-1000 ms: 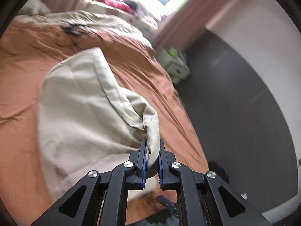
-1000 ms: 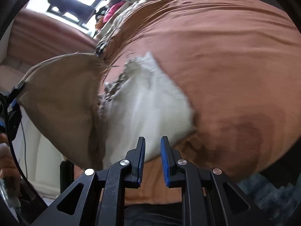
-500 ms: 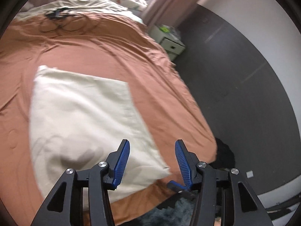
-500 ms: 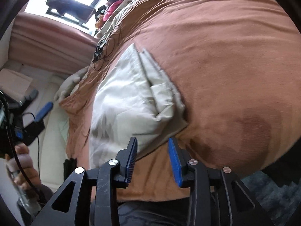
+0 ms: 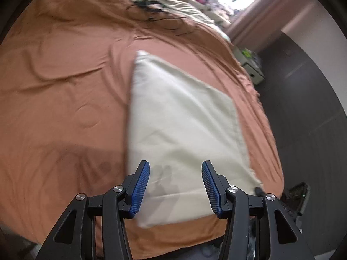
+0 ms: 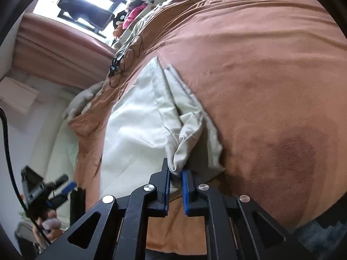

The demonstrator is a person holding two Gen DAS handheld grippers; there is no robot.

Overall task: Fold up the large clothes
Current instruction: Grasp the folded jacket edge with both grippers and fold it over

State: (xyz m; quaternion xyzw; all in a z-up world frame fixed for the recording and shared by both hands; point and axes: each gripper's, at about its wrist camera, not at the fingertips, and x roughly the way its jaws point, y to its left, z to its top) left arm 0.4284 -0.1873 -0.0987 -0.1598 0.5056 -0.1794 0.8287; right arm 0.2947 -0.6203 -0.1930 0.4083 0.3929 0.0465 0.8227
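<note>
The cream garment [image 5: 182,119] is lying on the orange bedsheet [image 5: 65,75], near the bed's front edge, already folded to a rough rectangle w/ several layers showing on its right side. The right gripper [image 6: 175,178] is closing its jaws on a bunched corner of the cloth; the fabric is pinched between the blue pads [image 6: 167,186] and standing up in a small peak. The left gripper [image 5: 175,186] is hanging over the near edge w/ jaws about half open, nothing between them, only its shadow falling on the fabric. For doing this step well, I think the left one should be coming down to the opposite near corner & taking all layers together, not only the top one. Then both hands are lifting at equal height, keeping the edge taut, so the next fold is landing straight w/o dragging the sheet or the black cable [image 5: 151,6] further back.
</note>
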